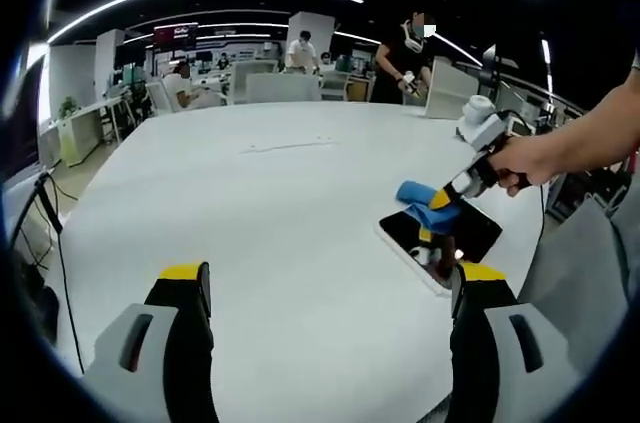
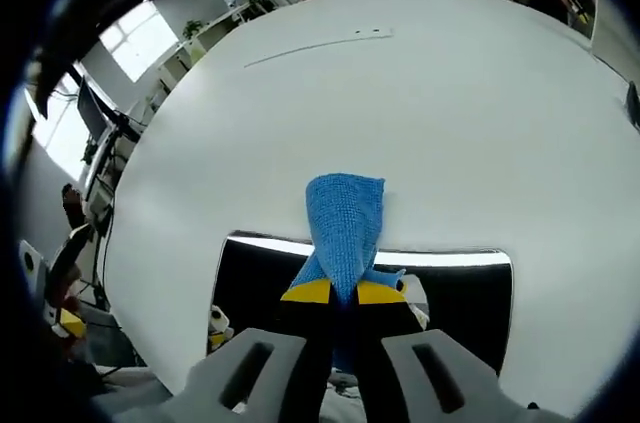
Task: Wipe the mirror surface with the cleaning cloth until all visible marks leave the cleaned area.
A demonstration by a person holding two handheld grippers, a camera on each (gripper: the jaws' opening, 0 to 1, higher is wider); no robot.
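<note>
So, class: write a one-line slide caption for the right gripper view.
Right gripper pinches blue cloth over mirror on white table.

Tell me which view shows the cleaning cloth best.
The right gripper view: the blue cloth hangs large between the right gripper jaws, over the mirror. The left gripper view shows it small and distant.

No legible text, label, brand, number or sign anywhere in either view. Dark wall sign (image 1: 176, 36) with a red band at the back of the room in the left gripper view: lettering present but too small and blurred to read. Nothing printed on the blue cleaning cloth (image 2: 345, 223), on the mirror (image 2: 250, 288) or on the white table (image 2: 420, 113). Faint line and marks on the tabletop, not readable as characters.
</note>
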